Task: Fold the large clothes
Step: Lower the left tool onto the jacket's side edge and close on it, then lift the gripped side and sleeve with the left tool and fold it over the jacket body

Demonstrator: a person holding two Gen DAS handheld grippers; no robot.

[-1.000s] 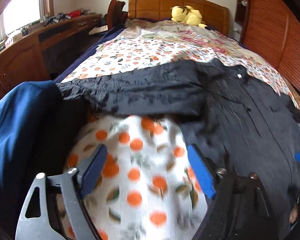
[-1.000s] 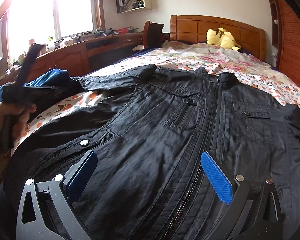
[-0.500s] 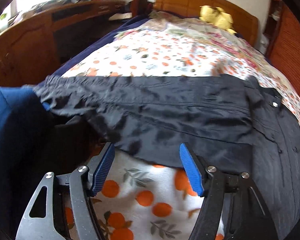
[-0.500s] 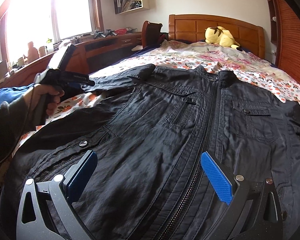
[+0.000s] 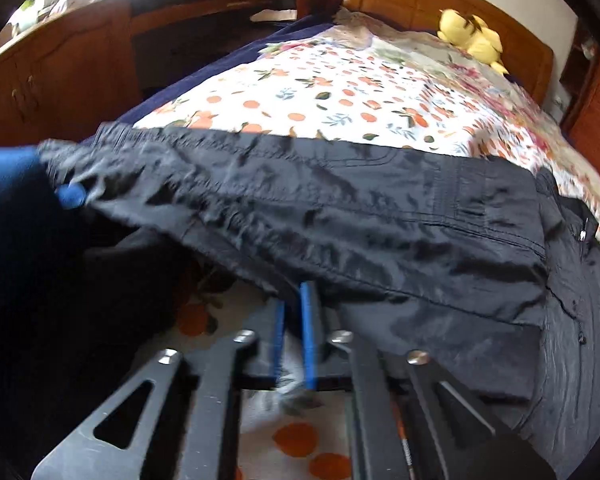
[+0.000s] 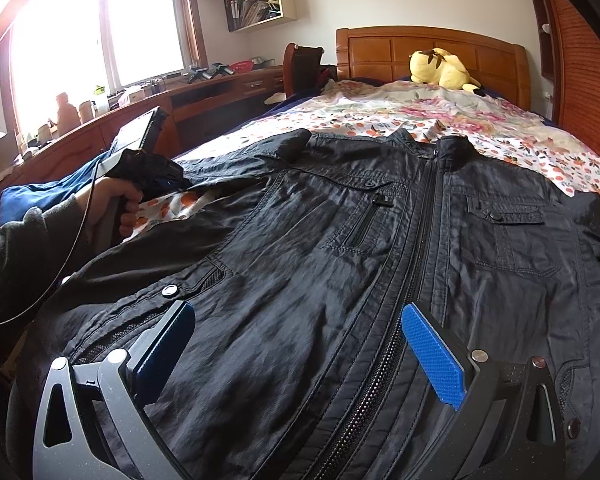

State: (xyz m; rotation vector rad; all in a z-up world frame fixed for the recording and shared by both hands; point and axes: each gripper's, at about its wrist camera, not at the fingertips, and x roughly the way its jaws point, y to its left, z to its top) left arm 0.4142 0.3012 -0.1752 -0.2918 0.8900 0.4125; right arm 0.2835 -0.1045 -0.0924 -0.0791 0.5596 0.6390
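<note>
A black zip-front jacket (image 6: 340, 240) lies face up on the bed, collar toward the headboard. Its left sleeve (image 5: 340, 208) stretches sideways across the orange-print sheet (image 5: 340, 92). My left gripper (image 5: 294, 292) points down at the sleeve's near edge, its blue pads drawn together with the hem pinched at their tips. In the right wrist view a person's hand (image 6: 112, 204) holds that gripper at the sleeve. My right gripper (image 6: 296, 344) hovers open over the jacket's lower front, its fingers wide on either side of the zip area.
A yellow plush toy (image 6: 440, 68) rests by the wooden headboard (image 6: 420, 48). A blue garment (image 5: 4, 176) is heaped at the bed's left edge. A long wooden desk (image 6: 220, 92) with clutter runs under the window. Wooden wardrobe doors (image 6: 580, 80) stand on the right.
My left gripper went forward and down to the sleeve's near edge and its wide jaws closed on the hem. The right gripper stayed where it was, still open.
</note>
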